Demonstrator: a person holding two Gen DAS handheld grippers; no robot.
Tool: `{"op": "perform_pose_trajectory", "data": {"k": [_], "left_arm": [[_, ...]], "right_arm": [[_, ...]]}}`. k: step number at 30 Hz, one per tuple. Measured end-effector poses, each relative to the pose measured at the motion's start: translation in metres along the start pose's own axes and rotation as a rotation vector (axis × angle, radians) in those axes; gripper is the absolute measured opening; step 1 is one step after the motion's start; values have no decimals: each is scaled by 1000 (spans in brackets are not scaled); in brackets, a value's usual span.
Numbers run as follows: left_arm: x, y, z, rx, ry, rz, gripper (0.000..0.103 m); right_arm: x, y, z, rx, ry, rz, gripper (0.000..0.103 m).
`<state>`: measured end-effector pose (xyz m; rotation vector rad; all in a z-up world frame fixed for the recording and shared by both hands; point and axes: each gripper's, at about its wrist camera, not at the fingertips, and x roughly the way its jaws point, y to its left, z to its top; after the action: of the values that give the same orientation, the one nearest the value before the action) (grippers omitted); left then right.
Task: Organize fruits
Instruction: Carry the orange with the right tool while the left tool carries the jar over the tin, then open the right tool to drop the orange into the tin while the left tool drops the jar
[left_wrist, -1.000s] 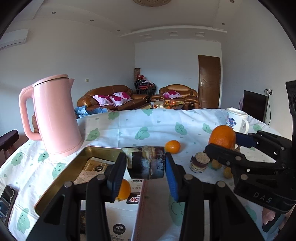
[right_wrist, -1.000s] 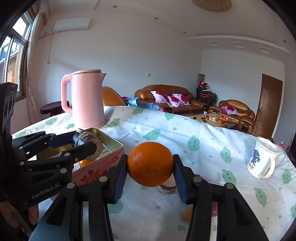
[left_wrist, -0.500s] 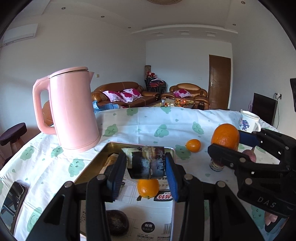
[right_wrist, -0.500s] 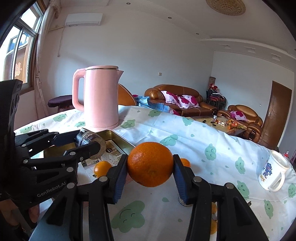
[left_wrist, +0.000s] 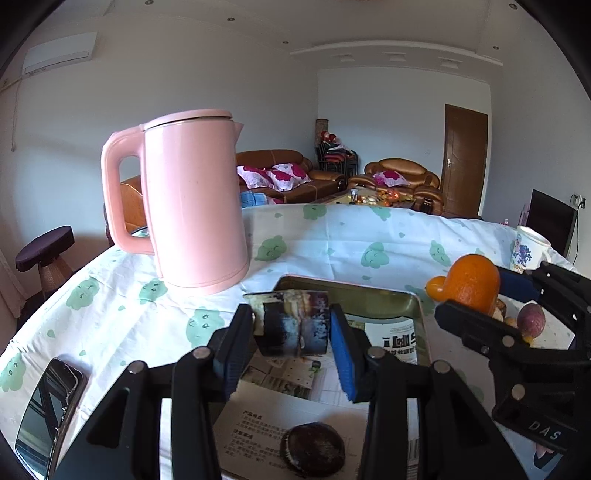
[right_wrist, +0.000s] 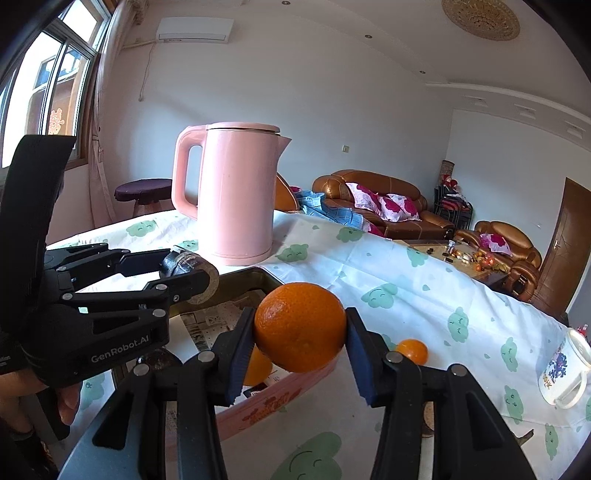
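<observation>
My right hand-held gripper (right_wrist: 300, 338) pinches a large round orange (right_wrist: 300, 326) over the shallow metal tin's (left_wrist: 373, 293) near edge, ready to drop in. My left hand-held gripper (left_wrist: 291, 332) clamps a dark, cake-like cylinder (left_wrist: 291, 326) above the tin too, keeping the fruits together.

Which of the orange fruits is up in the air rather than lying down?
The big orange, pinched in the right gripper above the tin's edge. A smaller one lies inside the tin, and another small one rests on the tablecloth.
</observation>
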<state>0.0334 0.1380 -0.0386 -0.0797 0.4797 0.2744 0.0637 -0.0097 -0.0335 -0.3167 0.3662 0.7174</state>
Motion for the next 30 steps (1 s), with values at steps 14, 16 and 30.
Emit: {"op": "perform_pose_trajectory", "data": {"k": [14,16,30], "left_arm": [[14,19,-8,-28,62,16,43],[15,19,-8,-22,63,21,43],[18,13,-8,16,87,18,48]], "right_arm": [[30,25,-3,-37,72,50,49],[33,26,-4,-39,83,52,49],[45,35,-9,-61,153,80,50]]}}
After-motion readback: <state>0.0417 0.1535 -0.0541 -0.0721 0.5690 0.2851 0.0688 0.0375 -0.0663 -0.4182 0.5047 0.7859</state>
